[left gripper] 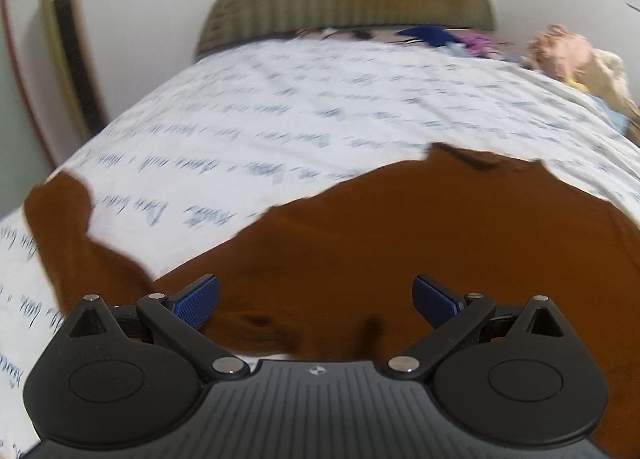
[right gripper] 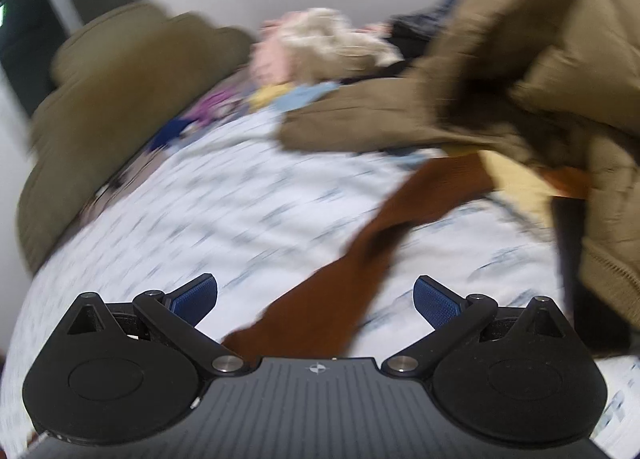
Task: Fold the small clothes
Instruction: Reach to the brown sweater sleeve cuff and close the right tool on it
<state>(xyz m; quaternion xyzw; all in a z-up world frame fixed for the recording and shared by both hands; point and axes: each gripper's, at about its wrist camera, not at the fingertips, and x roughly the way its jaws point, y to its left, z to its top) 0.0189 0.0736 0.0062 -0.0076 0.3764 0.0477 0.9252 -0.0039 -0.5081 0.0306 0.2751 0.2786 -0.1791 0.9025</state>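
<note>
Hovering over the brown garment (left gripper: 400,235) spread on the printed bedsheet (left gripper: 280,107), we keep our left gripper (left gripper: 316,299) and right gripper (right gripper: 316,299) both spread wide, empty, probably readying to pinch its near edge.

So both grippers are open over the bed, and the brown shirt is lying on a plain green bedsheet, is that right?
Not quite: the bedsheet is white with a blue-grey printed pattern, not plain green. The left wrist view shows it most clearly. The rest holds: the left gripper and right gripper both have their jaws spread apart, and the brown shirt lies on the sheet.
</note>
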